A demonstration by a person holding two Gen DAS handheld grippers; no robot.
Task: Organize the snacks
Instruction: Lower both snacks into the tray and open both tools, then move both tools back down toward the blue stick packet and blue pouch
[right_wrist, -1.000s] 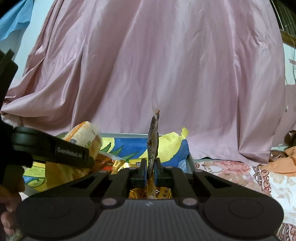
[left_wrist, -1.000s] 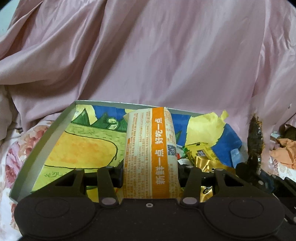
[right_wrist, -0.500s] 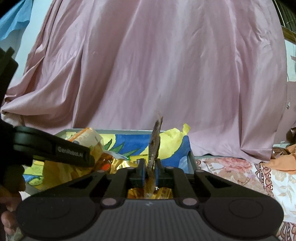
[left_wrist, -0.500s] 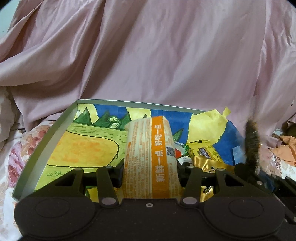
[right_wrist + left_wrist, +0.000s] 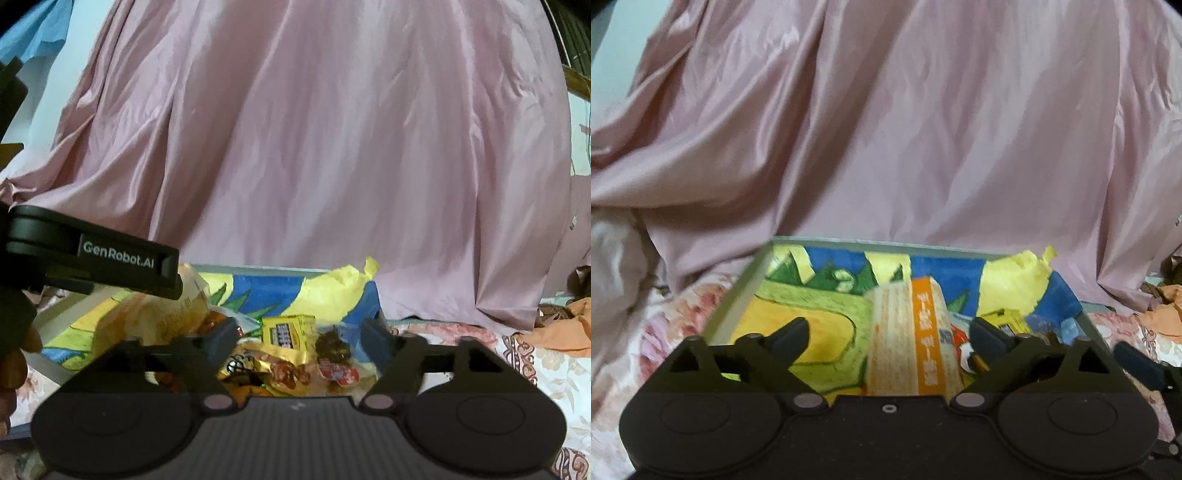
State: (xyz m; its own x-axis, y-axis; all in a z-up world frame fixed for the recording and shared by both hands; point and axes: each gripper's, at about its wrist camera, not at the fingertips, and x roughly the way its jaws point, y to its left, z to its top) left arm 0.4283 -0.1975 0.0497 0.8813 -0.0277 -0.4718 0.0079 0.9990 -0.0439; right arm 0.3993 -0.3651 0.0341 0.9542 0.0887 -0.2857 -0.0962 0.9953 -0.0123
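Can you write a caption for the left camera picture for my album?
Open left tongs around a tall orange snack packet standing in the colourful tray.

Draped across the whole background, a pink satin sheet (image 5: 886,129), creased in long folds and pooling at its foot on a floral bedcover (image 5: 546,365). To the far right, crumpled orange cloth (image 5: 569,328) on that bedcover. High at left, a strip of blue fabric (image 5: 33,29) against a pale wall (image 5: 48,99).
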